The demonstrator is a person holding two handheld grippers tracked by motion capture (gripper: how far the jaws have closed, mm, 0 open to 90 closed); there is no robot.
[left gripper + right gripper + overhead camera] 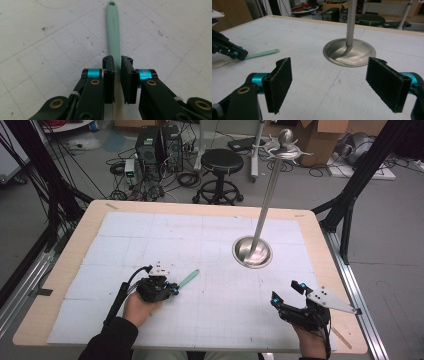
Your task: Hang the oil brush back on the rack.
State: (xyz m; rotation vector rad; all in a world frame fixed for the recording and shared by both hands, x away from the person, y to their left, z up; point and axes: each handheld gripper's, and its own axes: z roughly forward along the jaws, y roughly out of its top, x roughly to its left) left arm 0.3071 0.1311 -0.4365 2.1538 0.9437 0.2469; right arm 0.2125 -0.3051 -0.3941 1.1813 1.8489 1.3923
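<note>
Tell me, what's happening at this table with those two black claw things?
A person holds a gripper in each hand. The left gripper has its jaws closed around a pale green utensil that lies flat on the white mat. The right gripper is wide open with nothing between its jaws. Beyond it stands a metal stand with hooks at the top.

Left gripper [175,290] grips green spatula [189,279] (right gripper [286,292] agape).
</note>
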